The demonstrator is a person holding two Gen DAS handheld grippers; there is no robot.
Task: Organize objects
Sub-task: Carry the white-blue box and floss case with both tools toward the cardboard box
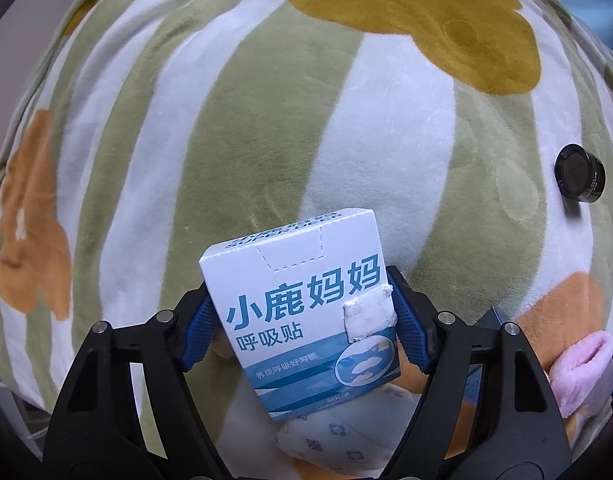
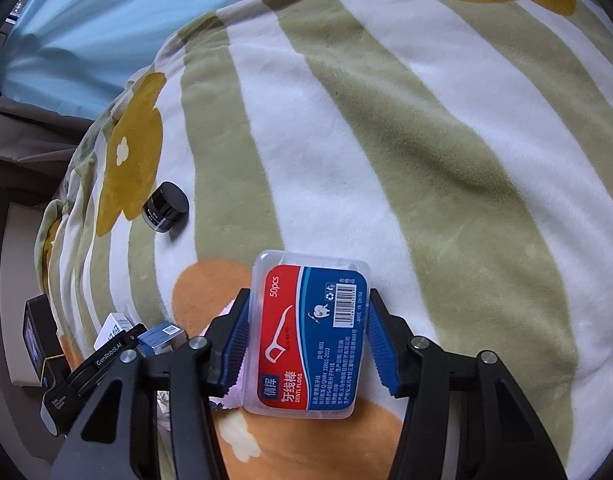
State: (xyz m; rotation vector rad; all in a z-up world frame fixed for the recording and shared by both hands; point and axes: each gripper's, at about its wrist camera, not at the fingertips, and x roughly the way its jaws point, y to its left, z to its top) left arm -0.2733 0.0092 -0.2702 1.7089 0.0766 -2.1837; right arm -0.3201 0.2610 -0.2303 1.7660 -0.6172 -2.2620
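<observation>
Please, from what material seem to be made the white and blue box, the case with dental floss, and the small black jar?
White and blue box: thin matte cardboard, judging by folded edges and a dashed tear line.
Floss case: clear, glossy hard plastic; the printed label shows through rounded see-through walls.
Small black jar: glossy black lid, probably plastic; the body could be glass or plastic, too small to tell.

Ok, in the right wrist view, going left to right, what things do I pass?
Other tool at the left edge → small black jar on the striped blanket → dental floss box held in the right tool.
</observation>
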